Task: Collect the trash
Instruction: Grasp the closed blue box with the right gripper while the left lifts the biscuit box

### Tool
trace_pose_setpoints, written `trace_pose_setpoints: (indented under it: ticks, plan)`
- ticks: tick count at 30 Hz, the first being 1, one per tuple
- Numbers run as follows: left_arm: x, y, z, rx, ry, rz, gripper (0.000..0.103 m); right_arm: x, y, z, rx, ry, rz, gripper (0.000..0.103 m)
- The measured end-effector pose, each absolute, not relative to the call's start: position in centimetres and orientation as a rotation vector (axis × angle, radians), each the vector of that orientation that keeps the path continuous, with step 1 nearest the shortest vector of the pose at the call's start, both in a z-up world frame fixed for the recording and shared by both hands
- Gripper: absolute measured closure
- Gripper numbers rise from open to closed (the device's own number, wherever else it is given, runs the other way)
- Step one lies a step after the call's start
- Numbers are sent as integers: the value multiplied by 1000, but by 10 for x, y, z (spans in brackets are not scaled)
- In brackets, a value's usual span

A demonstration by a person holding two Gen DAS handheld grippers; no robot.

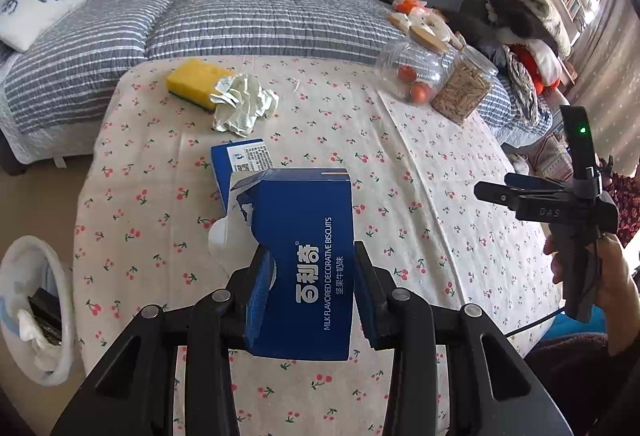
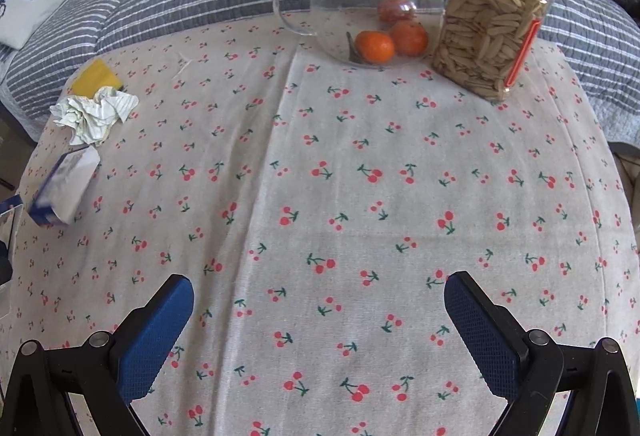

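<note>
My left gripper (image 1: 310, 268) is shut on a blue biscuit box (image 1: 300, 260) and holds it above the cherry-print tablecloth (image 1: 400, 164). A second blue box (image 1: 240, 160) lies on the cloth just beyond it; it also shows at the left of the right wrist view (image 2: 66, 188). A crumpled paper wad (image 1: 244, 104) lies farther back, also in the right wrist view (image 2: 96, 112). A white bin (image 1: 36, 312) with trash inside stands on the floor at lower left. My right gripper (image 2: 318, 300) is open and empty over the cloth; it shows at the right in the left wrist view (image 1: 486, 192).
A yellow sponge (image 1: 196, 82) lies behind the paper wad. A glass teapot (image 2: 372, 4) with oranges and a jar of seeds (image 2: 488, 20) stand at the table's far right. A sofa with striped quilt (image 1: 240, 16) lies behind the table.
</note>
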State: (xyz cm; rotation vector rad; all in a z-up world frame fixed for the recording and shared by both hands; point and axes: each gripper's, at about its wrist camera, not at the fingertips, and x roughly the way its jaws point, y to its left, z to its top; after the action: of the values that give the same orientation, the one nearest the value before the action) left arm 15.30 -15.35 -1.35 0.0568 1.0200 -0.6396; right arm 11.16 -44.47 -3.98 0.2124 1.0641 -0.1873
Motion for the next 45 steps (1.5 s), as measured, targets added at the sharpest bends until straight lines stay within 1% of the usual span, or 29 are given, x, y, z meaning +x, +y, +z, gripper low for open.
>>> trace_pose_setpoints:
  ticks: [8, 19, 28, 32, 37, 39, 42, 45]
  plan:
    - [151, -105, 4, -3, 979, -567, 62, 127, -410, -46, 181, 1084, -153, 0]
    - [170, -28, -4, -66, 995, -373, 62, 169, -335, -54, 143, 1092, -31, 0]
    - [179, 27, -18, -80, 1018, -257, 62, 213, -258, -74, 196, 1116, 95, 0]
    - [177, 44, -18, -107, 1020, -235, 62, 230, -230, -85, 169, 1116, 103, 0]
    - [173, 57, -20, -110, 1022, -216, 62, 240, -218, -100, 145, 1084, 48, 0]
    - [173, 61, -21, -110, 1024, -208, 62, 242, -218, -105, 155, 1080, 41, 2]
    - [172, 69, -22, -114, 1027, -195, 62, 244, -214, -108, 137, 1070, 26, 8]
    - [171, 72, -24, -116, 1029, -184, 62, 244, -211, -108, 127, 1065, 31, 20]
